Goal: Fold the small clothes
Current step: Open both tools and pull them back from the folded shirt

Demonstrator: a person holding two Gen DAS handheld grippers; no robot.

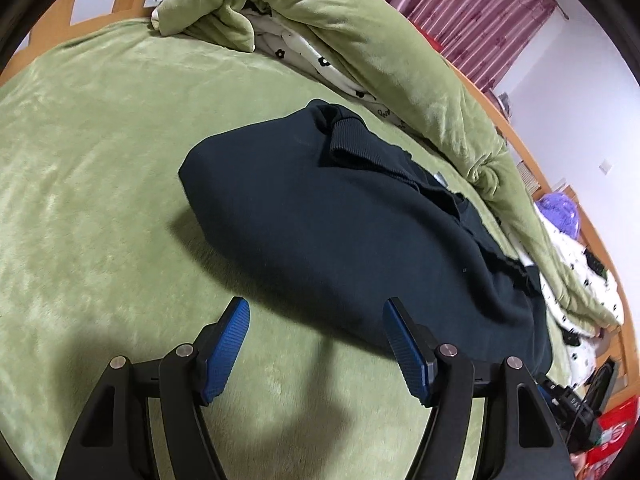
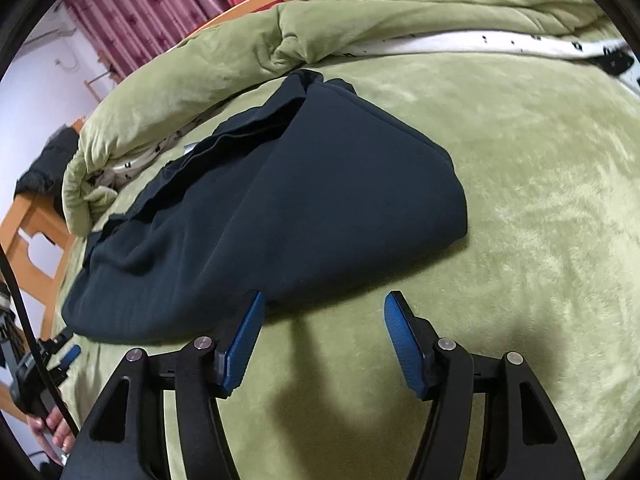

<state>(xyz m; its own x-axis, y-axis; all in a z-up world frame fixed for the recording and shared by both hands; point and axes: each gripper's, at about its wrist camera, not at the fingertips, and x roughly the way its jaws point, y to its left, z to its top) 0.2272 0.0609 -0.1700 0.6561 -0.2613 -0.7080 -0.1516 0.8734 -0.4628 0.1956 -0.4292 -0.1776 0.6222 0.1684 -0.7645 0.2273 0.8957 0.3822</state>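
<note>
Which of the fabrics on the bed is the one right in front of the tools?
The dark navy garment, lying folded on the flat green bedcover. The bunched green quilt and the white flower-print fabric lie farther back.

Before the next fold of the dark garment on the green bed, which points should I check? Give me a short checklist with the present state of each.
1. Left hand-held gripper open, nothing between its pads: ok.
2. Right hand-held gripper open, nothing held: ok.
3. Dark garment lies on the green blanket, already folded over: ok.
4. Edges neat: not ok, the ribbed cuff and layered edges stick out on the far side.
5. Garment clear of the rolled quilt: cannot tell, they lie very close.
6. Near edge within reach of both grippers: ok, it lies just ahead of the pads.
</note>
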